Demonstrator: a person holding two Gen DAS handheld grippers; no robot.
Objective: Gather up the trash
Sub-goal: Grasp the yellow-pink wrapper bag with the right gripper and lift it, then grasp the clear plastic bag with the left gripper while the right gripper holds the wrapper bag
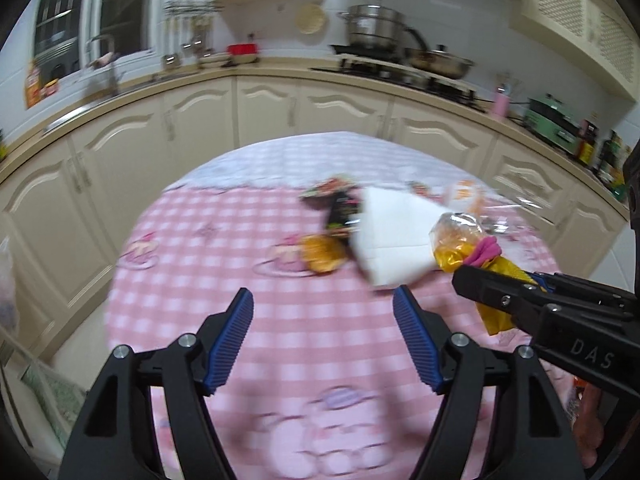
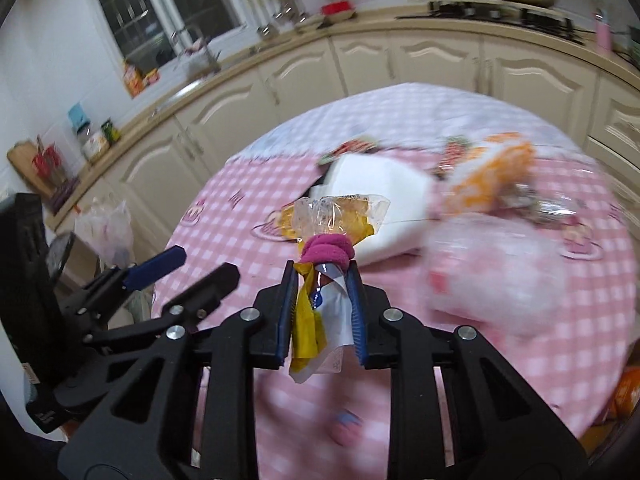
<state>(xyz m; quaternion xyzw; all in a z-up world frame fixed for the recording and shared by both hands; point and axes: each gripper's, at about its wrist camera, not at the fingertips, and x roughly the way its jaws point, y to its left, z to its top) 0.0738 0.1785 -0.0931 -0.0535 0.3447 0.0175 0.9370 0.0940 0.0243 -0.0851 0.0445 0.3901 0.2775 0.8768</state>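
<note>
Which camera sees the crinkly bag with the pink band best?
The right wrist view: the crinkly bag sits centred, pinched in the right tool. The left wrist view shows it sideways at the right edge, partly hidden.

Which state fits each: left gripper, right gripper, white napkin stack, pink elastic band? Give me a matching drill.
Column 1:
1. left gripper
2. right gripper
3. white napkin stack
4. pink elastic band

Column 2:
A. wrapped around the bag's neck
B. fingers apart, nothing between them
C. lying on the checked tablecloth
D. fingers closed on the yellow plastic bag

Pairs: 1-B, 2-D, 3-C, 4-A
</note>
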